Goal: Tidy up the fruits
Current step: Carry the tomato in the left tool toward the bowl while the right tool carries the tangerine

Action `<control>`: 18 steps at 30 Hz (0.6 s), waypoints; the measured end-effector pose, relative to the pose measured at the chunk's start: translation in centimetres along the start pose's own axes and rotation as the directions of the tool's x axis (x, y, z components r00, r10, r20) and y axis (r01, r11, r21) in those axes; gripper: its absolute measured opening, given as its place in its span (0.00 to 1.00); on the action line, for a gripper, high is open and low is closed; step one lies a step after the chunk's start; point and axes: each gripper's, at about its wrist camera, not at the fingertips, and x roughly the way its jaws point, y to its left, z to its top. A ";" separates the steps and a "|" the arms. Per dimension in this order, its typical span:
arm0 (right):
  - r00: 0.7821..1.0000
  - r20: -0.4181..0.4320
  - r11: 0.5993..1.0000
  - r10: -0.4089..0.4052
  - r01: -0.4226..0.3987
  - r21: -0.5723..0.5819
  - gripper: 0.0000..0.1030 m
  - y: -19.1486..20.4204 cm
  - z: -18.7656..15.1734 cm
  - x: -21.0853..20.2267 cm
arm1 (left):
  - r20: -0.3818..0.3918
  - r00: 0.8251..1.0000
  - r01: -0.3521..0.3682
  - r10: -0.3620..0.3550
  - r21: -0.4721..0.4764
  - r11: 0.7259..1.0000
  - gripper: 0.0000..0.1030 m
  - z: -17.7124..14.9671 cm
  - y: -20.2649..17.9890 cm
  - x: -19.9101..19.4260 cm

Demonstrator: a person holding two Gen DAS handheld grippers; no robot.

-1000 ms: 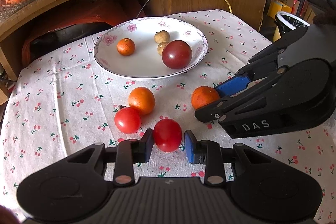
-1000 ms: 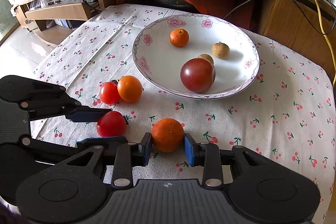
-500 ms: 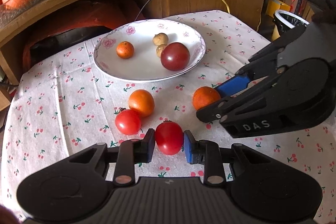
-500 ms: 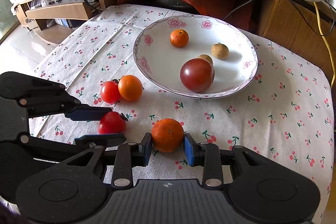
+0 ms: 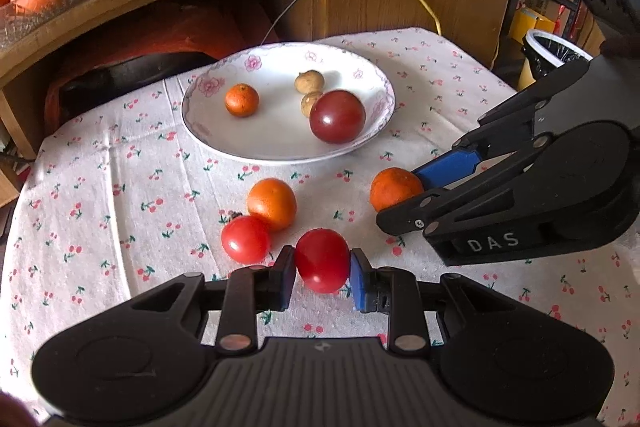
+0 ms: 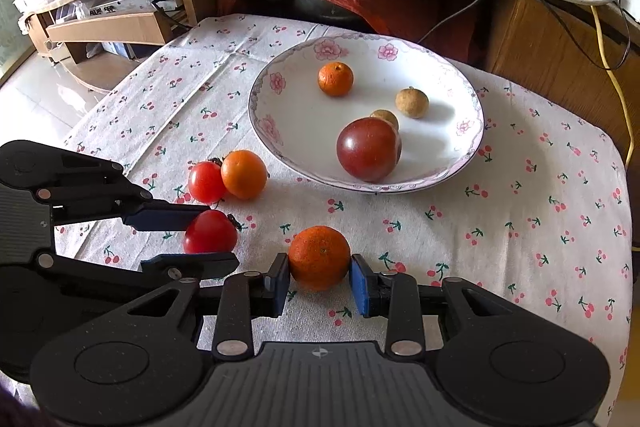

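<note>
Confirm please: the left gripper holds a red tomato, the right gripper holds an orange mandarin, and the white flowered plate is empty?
Not empty. The white flowered plate holds a small orange mandarin, two brown longans and a dark red tomato, as the right wrist view shows. The rest stands: left gripper on red tomato, right gripper on orange mandarin.

a table under a white cherry-print cloth (image 6: pixel 532 211) carries a flowered plate (image 6: pixel 474 147), a red tomato (image 6: pixel 206 182) touching an orange (image 6: pixel 244 174), another tomato (image 6: pixel 210 231) nearer, and a mandarin (image 6: pixel 319 257) well apart from the plate.
</note>
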 end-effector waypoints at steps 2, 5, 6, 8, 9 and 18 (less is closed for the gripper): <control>1.000 0.007 1.000 0.000 0.000 0.003 0.27 -0.1 0.1 -0.2 | 0.012 1.000 -0.002 0.002 -0.003 1.000 0.36 0.2 0.0 -0.3; 1.000 0.020 1.000 -0.001 0.000 0.009 0.27 -0.2 0.3 -0.5 | 0.027 1.000 -0.003 0.003 -0.011 1.000 0.36 0.6 0.1 -0.7; 1.000 0.022 1.000 -0.001 0.001 0.011 0.27 -0.3 0.4 -0.5 | 0.032 0.999 -0.005 0.005 -0.013 1.000 0.36 0.7 0.2 -0.8; 1.000 0.027 1.000 -0.001 0.001 0.013 0.27 -0.4 0.5 -0.6 | 0.037 0.999 -0.008 0.009 -0.017 1.000 0.36 1.0 0.3 -0.8; 1.000 0.029 1.000 -0.001 0.001 0.015 0.27 -0.4 0.6 -0.6 | 0.038 0.999 -0.010 0.011 -0.019 1.000 0.36 1.0 0.3 -0.8; 0.998 0.059 0.999 -0.013 0.011 0.037 0.27 -1.0 1.4 -1.1 | 0.067 0.998 -0.016 0.018 -0.030 0.999 0.36 2.5 0.6 -0.8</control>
